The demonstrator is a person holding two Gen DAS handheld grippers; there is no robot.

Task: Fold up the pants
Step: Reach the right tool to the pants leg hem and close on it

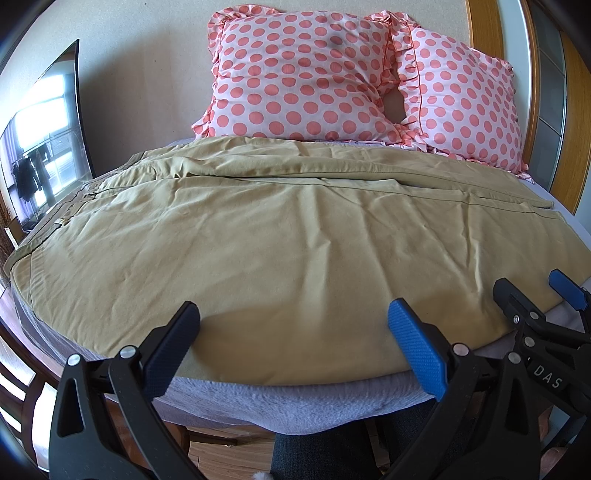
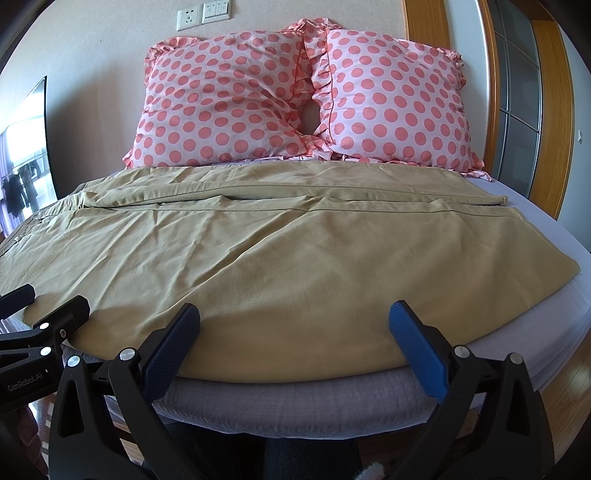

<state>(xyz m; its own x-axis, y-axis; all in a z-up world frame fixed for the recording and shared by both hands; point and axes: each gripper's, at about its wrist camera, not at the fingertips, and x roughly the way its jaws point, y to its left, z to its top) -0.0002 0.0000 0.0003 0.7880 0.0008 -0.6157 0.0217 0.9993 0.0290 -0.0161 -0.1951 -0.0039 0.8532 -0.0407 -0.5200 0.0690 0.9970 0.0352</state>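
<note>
**Khaki pants flat on bed, both grippers spread at near edge**

Landmark: bed (image 2: 535, 258) w/ grey-lilac sheet.

Nearest, at the bed's front edge: left gripper (image 1: 293, 325) w/ fingers wide apart, nothing between them, tips hovering over the near hem of the fabric; can't tell if they touch it. Right gripper (image 2: 294, 325) same: fingers spread wide, holding nothing, poised at the bed's near edge. The 2 grippers sit side by side; in the left wrist view the right one shows at the lower right, in the right wrist view the left one shows at the lower left.

Mid bed: pants (image 1: 295, 240) lie crosswise, covering most of the sheet, one leg laid over the other, seam running across, cloth wrinkled. Waistband end toward the bed's left side, leg cuffs toward its right.

Far end of bed: 2 pink polka-dot pillows (image 2: 303, 99) w/ frills, propped vs the wall, touching each other, just beyond the pants' far edge.

Above the bed on the wall: outlet & switch plate (image 2: 203, 14).
</note>
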